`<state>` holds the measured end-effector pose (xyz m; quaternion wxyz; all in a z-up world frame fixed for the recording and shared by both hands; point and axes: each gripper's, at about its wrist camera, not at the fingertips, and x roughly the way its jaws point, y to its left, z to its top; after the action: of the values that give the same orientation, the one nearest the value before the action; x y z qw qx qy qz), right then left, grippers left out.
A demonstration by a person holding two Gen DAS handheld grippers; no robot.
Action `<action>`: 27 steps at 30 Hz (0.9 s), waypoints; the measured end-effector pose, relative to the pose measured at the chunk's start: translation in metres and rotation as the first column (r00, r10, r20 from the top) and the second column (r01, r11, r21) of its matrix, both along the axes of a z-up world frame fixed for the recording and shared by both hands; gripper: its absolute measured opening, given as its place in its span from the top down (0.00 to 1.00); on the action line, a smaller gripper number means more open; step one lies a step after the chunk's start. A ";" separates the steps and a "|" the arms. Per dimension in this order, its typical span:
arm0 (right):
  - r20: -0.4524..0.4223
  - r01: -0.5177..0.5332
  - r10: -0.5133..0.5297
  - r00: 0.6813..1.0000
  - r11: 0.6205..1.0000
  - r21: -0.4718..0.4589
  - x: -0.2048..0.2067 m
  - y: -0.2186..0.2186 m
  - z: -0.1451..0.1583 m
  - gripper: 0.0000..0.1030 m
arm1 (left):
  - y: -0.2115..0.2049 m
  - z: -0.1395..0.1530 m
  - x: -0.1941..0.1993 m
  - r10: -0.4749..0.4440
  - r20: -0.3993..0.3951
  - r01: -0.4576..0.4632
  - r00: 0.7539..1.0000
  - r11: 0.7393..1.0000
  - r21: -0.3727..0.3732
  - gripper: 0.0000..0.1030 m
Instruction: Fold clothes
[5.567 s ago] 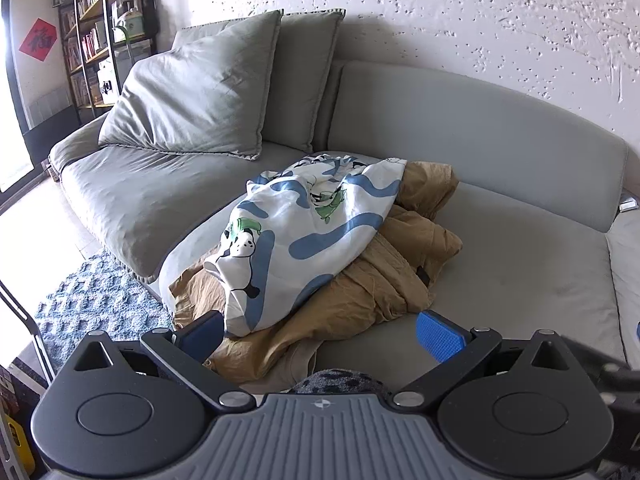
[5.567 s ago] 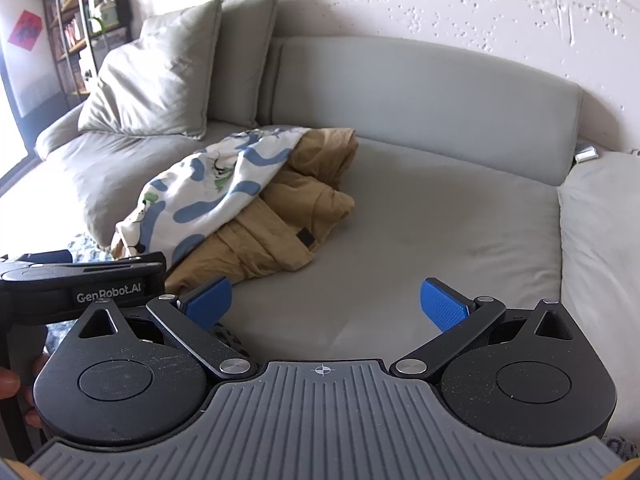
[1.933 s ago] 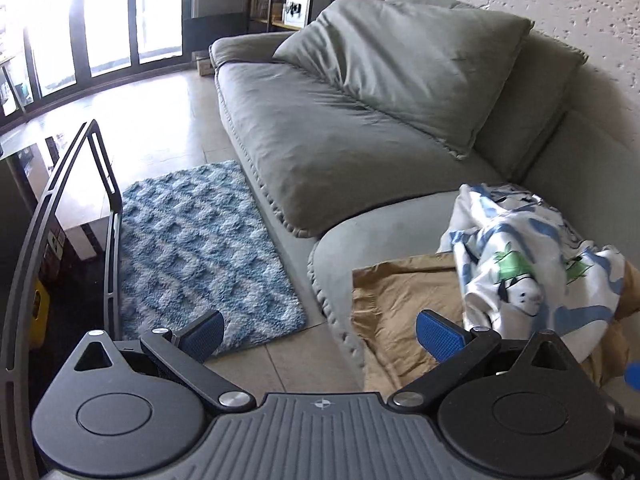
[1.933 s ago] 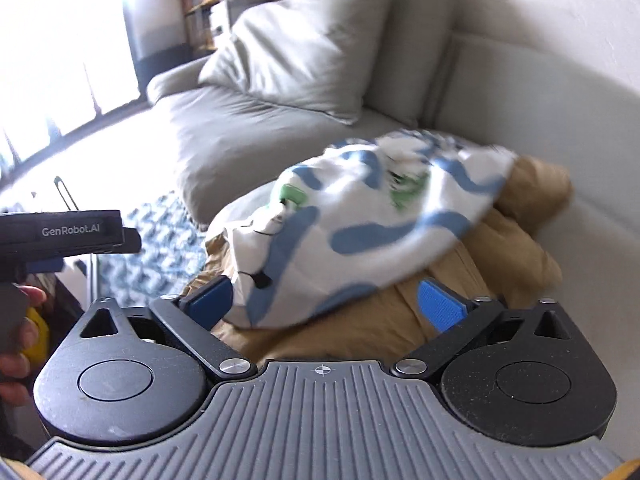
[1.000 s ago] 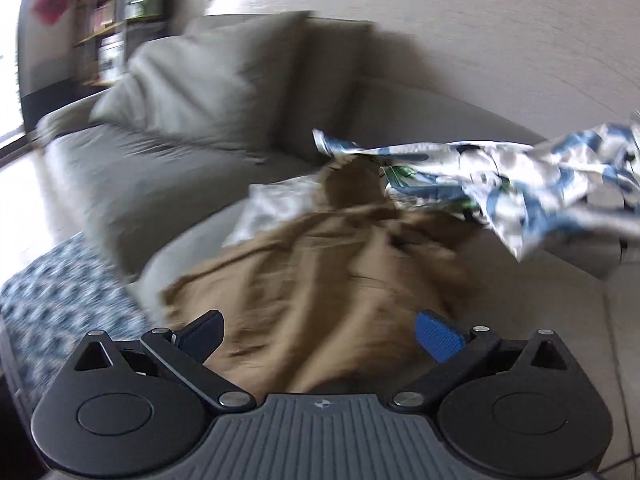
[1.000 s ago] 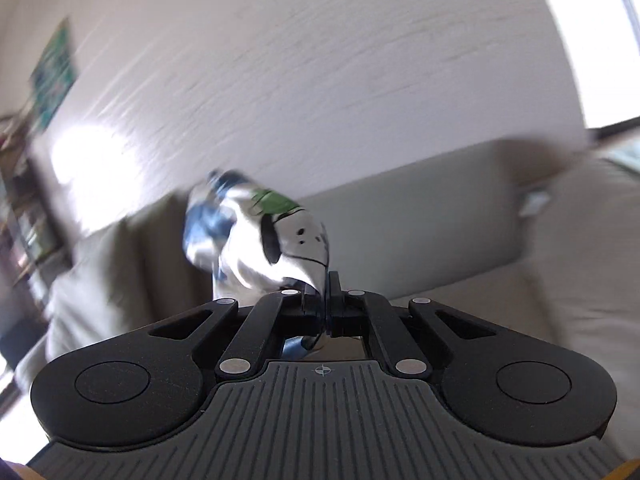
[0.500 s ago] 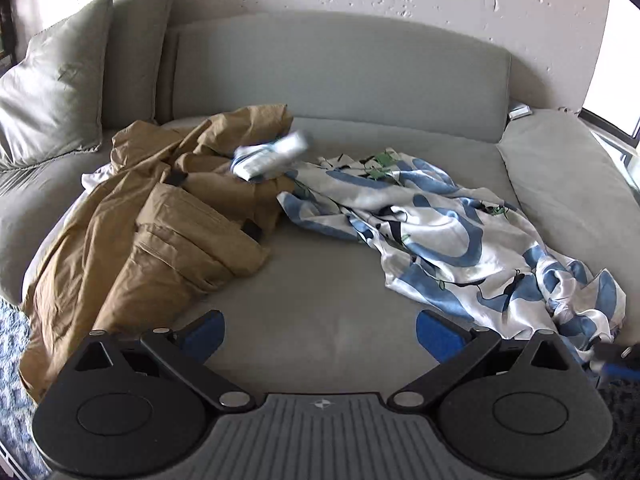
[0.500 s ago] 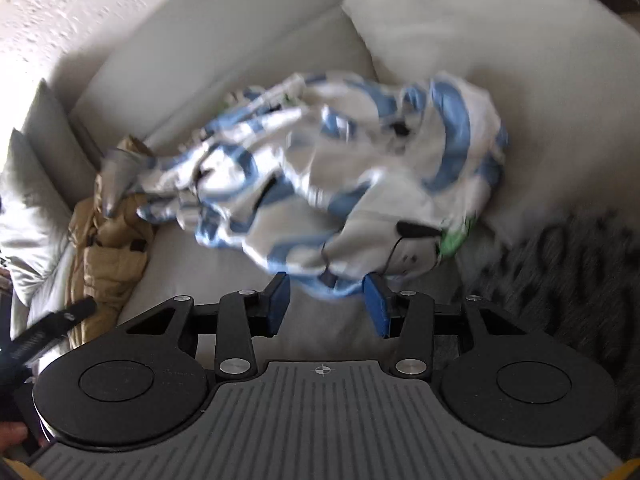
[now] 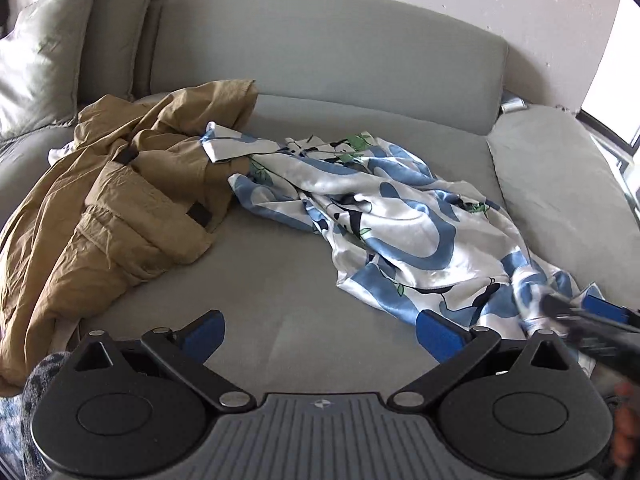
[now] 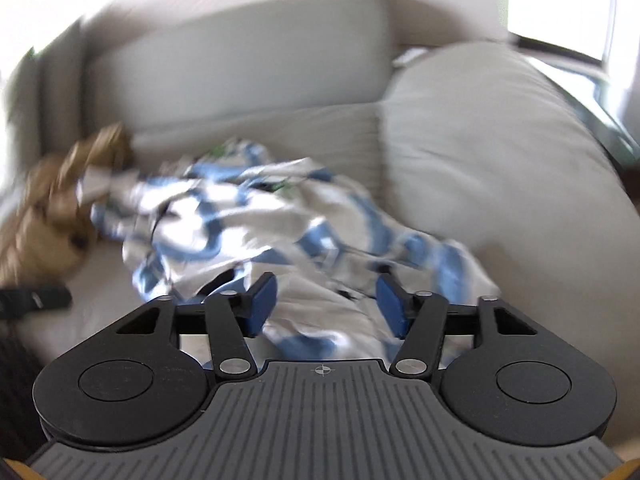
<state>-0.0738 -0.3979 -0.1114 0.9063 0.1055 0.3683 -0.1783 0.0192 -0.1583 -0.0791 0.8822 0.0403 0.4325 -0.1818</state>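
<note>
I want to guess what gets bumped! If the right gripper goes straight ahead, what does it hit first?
Probably the crumpled white and blue patterned silky garment on the grey sofa. The open right gripper already points at it, though blur hides the depth.

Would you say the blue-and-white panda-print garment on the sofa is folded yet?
Not folded: the panda-print garment lies loosely crumpled across the sofa, creased and bunched, with uneven edges.

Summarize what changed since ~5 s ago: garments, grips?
The panda-print garment was taken off the tan jacket by the right hand-held gripper, carried right, and released; it now lies spread on the sofa seat. Both grippers are open. The left hand-held gripper gripped nothing. The jacket stayed at the left.
</note>
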 end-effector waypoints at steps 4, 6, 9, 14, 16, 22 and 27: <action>-0.061 -0.117 0.112 0.992 0.988 -0.099 0.025 0.014 -0.014 0.43 | 0.012 -0.004 0.004 0.041 0.003 -0.041 0.999 0.999 0.034 0.01; -0.083 -0.133 0.126 0.989 0.987 -0.088 0.041 0.014 -0.014 0.96 | 0.019 -0.005 0.007 0.064 0.013 -0.064 0.998 0.997 0.049 0.03; 0.031 -0.043 0.047 0.998 0.992 -0.121 0.073 0.001 0.030 0.99 | 0.030 0.012 0.010 0.098 0.075 -0.100 0.992 0.994 0.034 0.05; 0.668 0.129 -0.002 0.744 0.982 -0.140 0.022 0.008 0.230 0.99 | 0.058 0.049 0.012 0.157 0.172 -0.148 0.972 0.987 -0.062 0.03; 0.790 0.160 0.013 0.613 0.977 -0.140 -0.017 0.021 0.274 0.99 | 0.067 0.056 0.013 0.165 0.163 -0.152 0.973 0.984 -0.094 0.03; 0.591 0.017 0.051 0.805 0.994 -0.109 -0.047 0.060 0.202 0.99 | 0.075 0.041 0.007 0.111 0.117 -0.104 0.987 0.993 -0.064 0.02; 0.007 -0.116 0.117 0.993 0.969 0.217 -0.036 0.077 0.031 0.98 | 0.080 0.019 0.004 0.103 0.061 -0.102 0.993 0.995 -0.016 0.02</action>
<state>-0.1093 -0.3205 -0.0802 0.8973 0.1813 0.3936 -0.0838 0.0229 -0.0782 -0.0599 0.9035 0.0178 0.4054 -0.1378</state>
